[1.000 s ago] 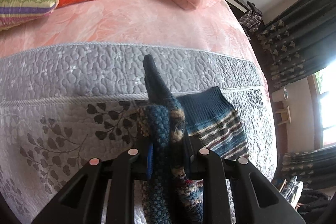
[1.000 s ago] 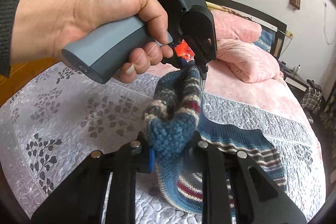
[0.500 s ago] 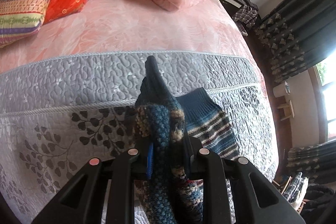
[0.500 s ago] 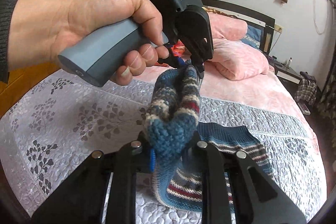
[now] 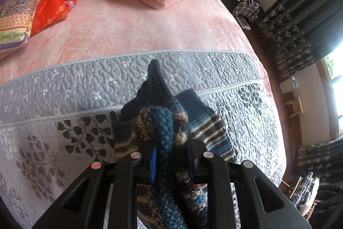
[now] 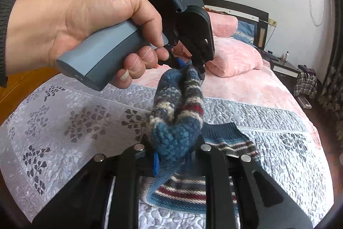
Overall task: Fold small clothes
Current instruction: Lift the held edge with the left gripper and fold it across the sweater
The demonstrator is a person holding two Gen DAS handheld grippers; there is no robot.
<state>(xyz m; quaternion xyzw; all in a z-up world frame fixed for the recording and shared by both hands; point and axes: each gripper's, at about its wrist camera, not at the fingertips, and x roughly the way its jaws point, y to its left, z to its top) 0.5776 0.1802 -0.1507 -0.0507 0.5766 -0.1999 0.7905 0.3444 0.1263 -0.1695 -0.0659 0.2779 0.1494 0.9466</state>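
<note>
Your left hand [image 6: 90, 35] gripped the grey handle with the left tool [image 6: 191, 67] angled downward above the bed [image 6: 75, 121], and the right tool [image 6: 172, 162] pointed up toward it from below. The knitted garment [image 6: 178, 113], blue with cream and red stripes, hung bunched between them, its lower part lying on the bed's grey quilted cover. Each tool was clamped narrowly on a thick fold of the knit.

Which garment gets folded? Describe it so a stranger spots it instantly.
Start at the bed, then its grey quilt at the near end. The sweater is there, pinched by the left gripper and right gripper. It is the only blue striped knit; the pillows behind are pink.
</note>
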